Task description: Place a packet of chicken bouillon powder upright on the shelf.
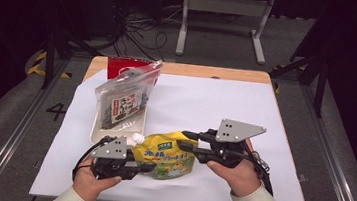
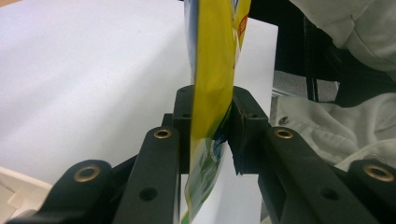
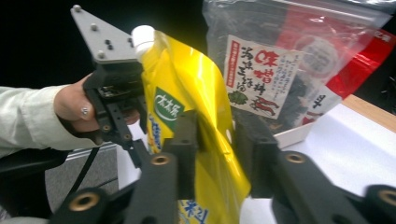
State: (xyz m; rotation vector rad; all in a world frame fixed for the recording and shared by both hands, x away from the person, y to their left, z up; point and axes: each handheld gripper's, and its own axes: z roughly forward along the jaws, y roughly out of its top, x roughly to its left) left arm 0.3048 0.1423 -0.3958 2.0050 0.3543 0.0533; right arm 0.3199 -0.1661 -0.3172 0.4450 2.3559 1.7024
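My white-covered table point(image 1: 226, 100) sits on grey floor point(image 1: 7, 128) in a dark room. The left gripper point(image 1: 147, 167) clamps the yellow pouch point(image 1: 168, 157) near the table's front edge; the right gripper's point(image 1: 186, 139) jaws stand apart around its far edge, contact unclear to me.

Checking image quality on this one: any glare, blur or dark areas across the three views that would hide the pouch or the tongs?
High view: white sheet evenly lit, floor beyond the table dark, yellow pouch clear. Left gripper view: the left tongs and pouch edge sharp, sheet bright but not blown out. Right gripper view: soft blur on the right tongs, glare streaks on the pouch and the seaweed bag, black background.
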